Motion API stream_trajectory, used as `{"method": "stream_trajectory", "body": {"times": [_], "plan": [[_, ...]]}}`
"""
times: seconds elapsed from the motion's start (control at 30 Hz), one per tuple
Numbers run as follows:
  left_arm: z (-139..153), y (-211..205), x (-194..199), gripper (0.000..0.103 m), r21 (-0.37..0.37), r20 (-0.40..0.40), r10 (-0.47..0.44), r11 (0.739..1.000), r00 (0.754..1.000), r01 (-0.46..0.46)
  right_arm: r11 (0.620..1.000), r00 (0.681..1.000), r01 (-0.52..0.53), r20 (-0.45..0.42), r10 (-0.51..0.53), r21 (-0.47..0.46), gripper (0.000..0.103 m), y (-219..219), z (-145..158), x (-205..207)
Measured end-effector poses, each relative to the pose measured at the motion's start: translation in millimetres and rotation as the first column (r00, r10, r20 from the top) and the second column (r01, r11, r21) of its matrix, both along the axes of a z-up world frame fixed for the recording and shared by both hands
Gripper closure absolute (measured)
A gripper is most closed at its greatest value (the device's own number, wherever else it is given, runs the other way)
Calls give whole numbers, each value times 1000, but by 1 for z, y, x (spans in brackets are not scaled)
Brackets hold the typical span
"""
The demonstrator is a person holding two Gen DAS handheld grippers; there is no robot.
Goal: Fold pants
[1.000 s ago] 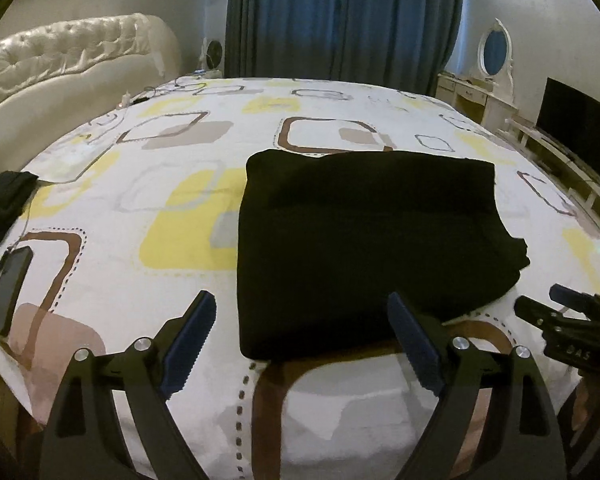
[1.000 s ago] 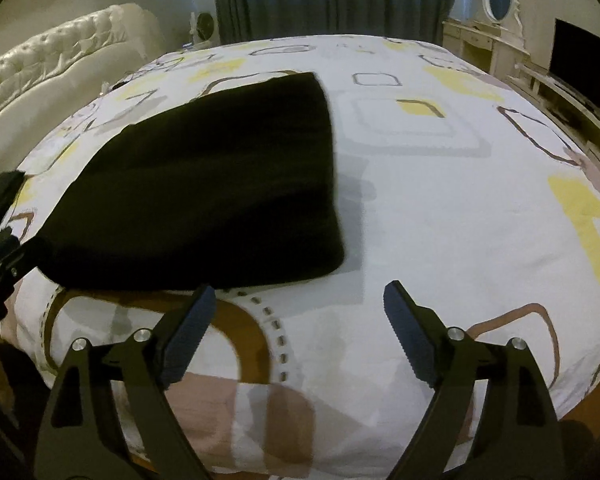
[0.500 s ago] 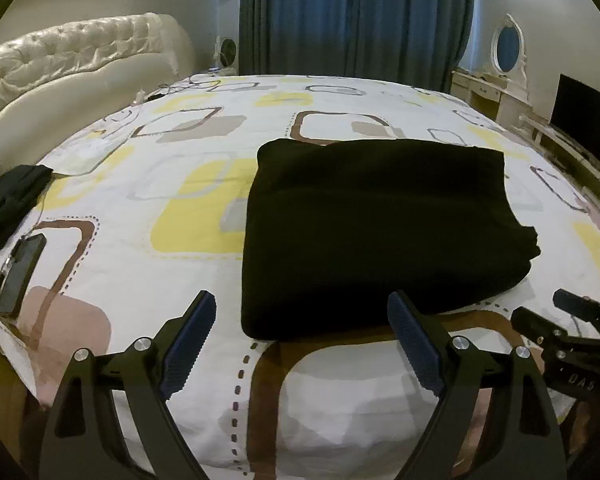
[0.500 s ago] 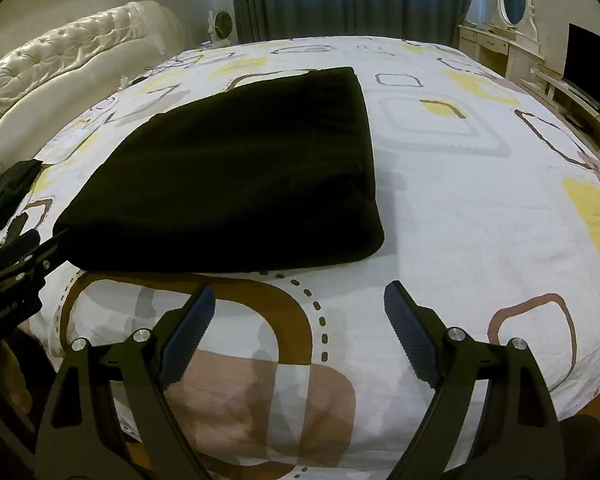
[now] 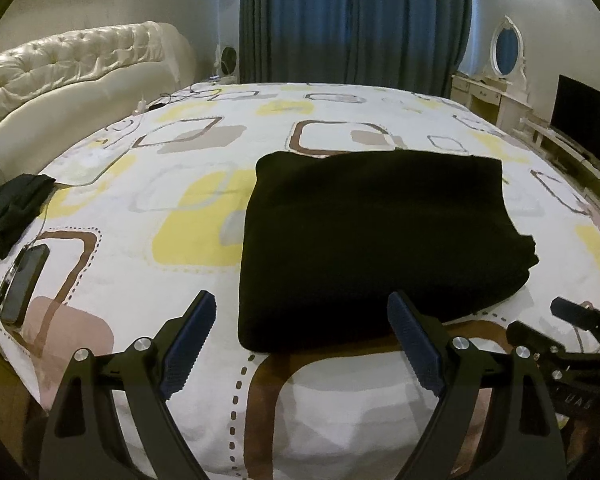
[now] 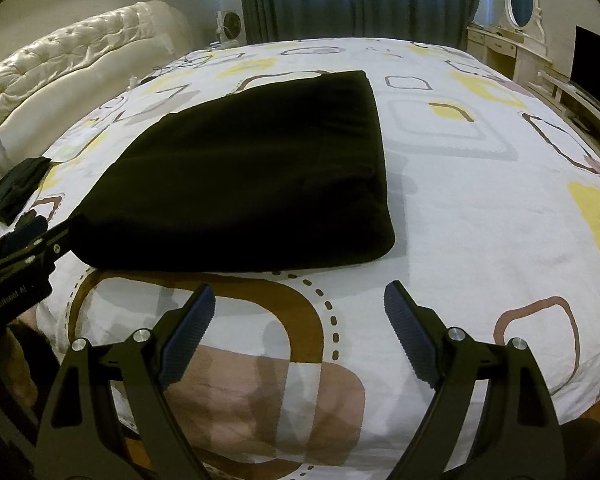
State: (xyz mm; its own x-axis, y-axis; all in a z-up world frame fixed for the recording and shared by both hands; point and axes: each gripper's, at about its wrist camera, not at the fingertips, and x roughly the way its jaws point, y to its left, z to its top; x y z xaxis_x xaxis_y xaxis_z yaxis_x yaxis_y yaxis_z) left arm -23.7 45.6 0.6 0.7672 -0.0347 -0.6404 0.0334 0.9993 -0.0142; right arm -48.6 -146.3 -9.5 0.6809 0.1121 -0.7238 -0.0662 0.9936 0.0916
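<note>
The black pants (image 5: 376, 240) lie folded into a flat rectangle on the patterned bedspread (image 5: 188, 216). They also show in the right wrist view (image 6: 256, 176). My left gripper (image 5: 300, 340) is open and empty, just short of the pants' near edge. My right gripper (image 6: 298, 332) is open and empty, over the bedspread (image 6: 480, 208) in front of the pants' near right corner. The right gripper shows at the right edge of the left wrist view (image 5: 572, 332). The left gripper shows at the left edge of the right wrist view (image 6: 20, 252).
A phone (image 5: 22, 280) and a small dark cloth (image 5: 14, 208) lie at the bed's left edge. A white tufted headboard (image 5: 72, 68) is at the far left. Blue curtains, a dresser with mirror (image 5: 500, 92) and a TV (image 5: 588, 120) stand beyond the bed.
Both grippers have drawn back and risen a little from the pants, so more of the bed's near edge shows. Both stay open. The pants have not moved.
</note>
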Motion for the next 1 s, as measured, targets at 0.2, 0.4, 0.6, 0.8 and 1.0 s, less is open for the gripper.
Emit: {"method": "stream_trajectory", "body": {"times": [0.2,0.4,0.6,0.8,1.0], "plan": [[4,-5,1,16,16,5,-6,1000,1000,6,1000,1000,-11,-1,11,-1,16,2,2,-1],[1,-9,3,16,19,-14,-11,1000,1000,12,1000,1000,-17,-2,17,-2,16,2,2,-2],[-6,-10,7,16,-5,-41,-24,1000,999,24,1000,1000,-18,-3,18,-3,16,3,2,-3],[-7,-11,5,16,0,-45,-7,1000,999,7,1000,1000,-17,-9,16,-3,16,3,1,-4],[-3,-21,7,16,58,-29,-34,998,999,35,1000,1000,-14,-8,14,-3,16,1,1,-4]]}}
